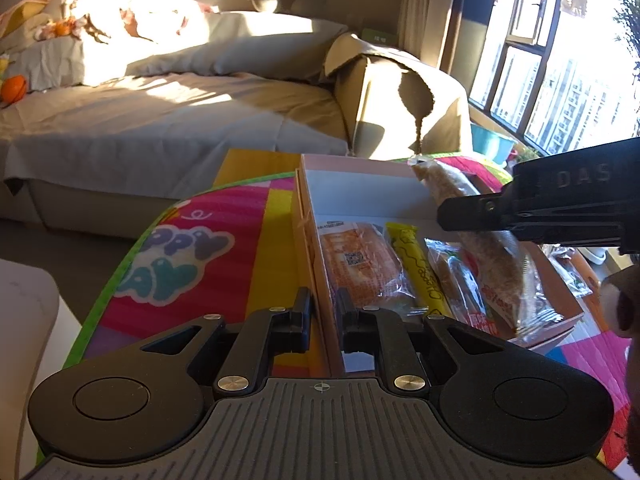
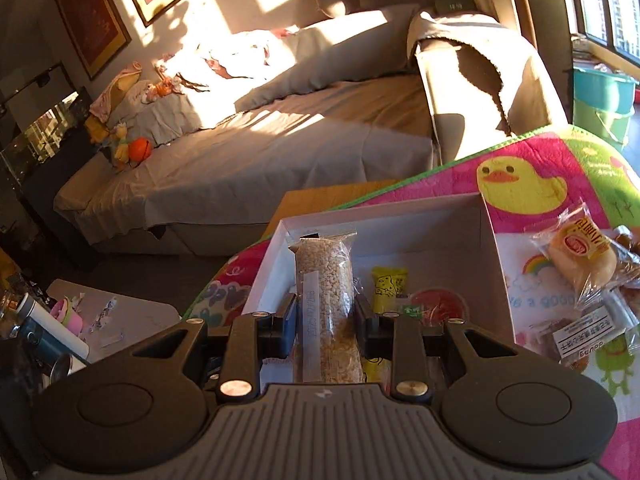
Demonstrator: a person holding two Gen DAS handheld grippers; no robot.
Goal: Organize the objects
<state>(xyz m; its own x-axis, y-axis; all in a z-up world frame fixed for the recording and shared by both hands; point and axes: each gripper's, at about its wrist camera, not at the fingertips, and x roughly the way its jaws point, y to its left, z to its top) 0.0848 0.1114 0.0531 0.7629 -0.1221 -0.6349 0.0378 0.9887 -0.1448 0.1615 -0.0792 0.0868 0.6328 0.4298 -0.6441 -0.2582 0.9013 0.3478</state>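
A white box [image 1: 360,184] stands on a colourful play mat and holds a bread packet [image 1: 360,268], a yellow cheese stick [image 1: 418,268] and a red-printed snack [image 1: 464,280]. My left gripper [image 1: 323,312] is shut on the box's left wall. My right gripper [image 2: 325,320] is shut on a long clear packet of puffed rice bar [image 2: 326,300] and holds it over the box [image 2: 384,216]. In the left wrist view the right gripper [image 1: 460,216] holds the rice bar [image 1: 480,240] tilted above the snacks.
Loose wrapped snacks, including a bun [image 2: 580,256], lie on the mat [image 2: 540,160] right of the box. A grey sofa [image 1: 160,112] stands behind. A low white table [image 2: 120,320] with clutter is at the left. A teal bin [image 2: 604,100] stands by the window.
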